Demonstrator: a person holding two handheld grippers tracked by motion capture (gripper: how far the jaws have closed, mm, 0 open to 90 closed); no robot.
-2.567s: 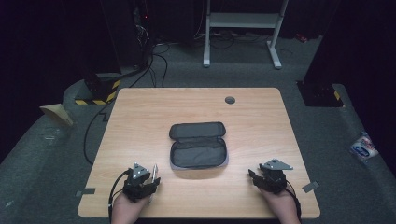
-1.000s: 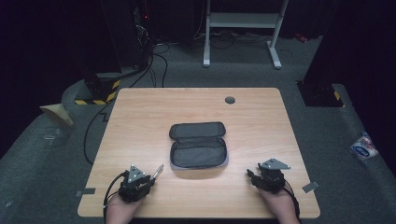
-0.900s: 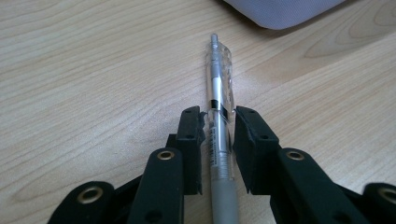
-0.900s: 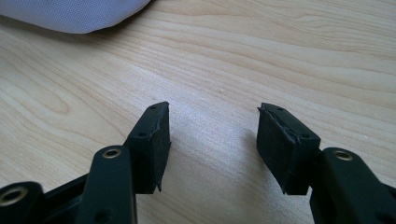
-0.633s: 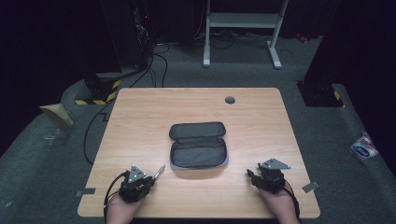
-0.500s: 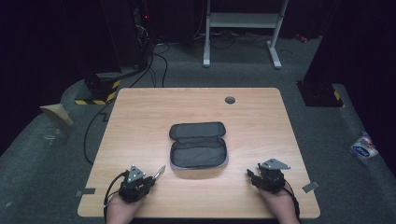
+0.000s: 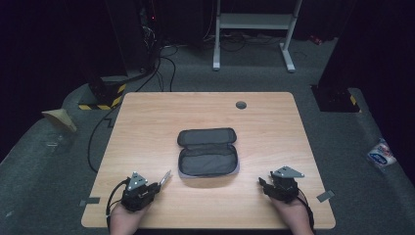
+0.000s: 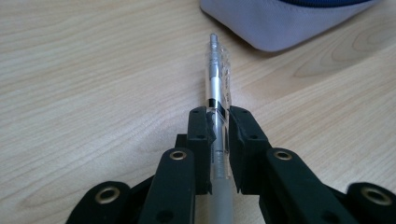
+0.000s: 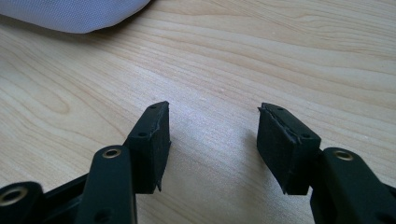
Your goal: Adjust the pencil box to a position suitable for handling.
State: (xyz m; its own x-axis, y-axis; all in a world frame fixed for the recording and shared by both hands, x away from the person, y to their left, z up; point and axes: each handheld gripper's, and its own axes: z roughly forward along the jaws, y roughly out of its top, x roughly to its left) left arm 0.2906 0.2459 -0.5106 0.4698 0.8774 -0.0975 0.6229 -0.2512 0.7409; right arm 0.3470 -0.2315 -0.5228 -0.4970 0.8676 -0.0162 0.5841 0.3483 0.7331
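Left gripper (image 7: 155,185) sits low at the near left of the wooden surface (image 7: 147,127), held in the person's left hand (image 7: 128,216). Its jaws are clamped on a pen (image 8: 217,98) with a clear barrel and silver inner tube; in the left gripper view the two black pads press the barrel from both sides, and the pen's free end sticks out forward past them. The jaws have just been closing, pen between them. In the high view the pen (image 7: 165,178) slants up and to the right, its tip pointing toward the near left corner of the pencil case (image 7: 208,152) and stopping just short of it.

The pencil case lies open at the middle of the surface, lid flap folded back on the far side, dark lining showing, pale grey rim along its near edge (image 8: 285,25).

Right gripper (image 7: 264,184) rests at the near right, well apart from the case. Its jaws stand partly apart with only bare wood between them (image 9: 212,135).

A small dark round grommet (image 7: 241,105) sits near the far edge.
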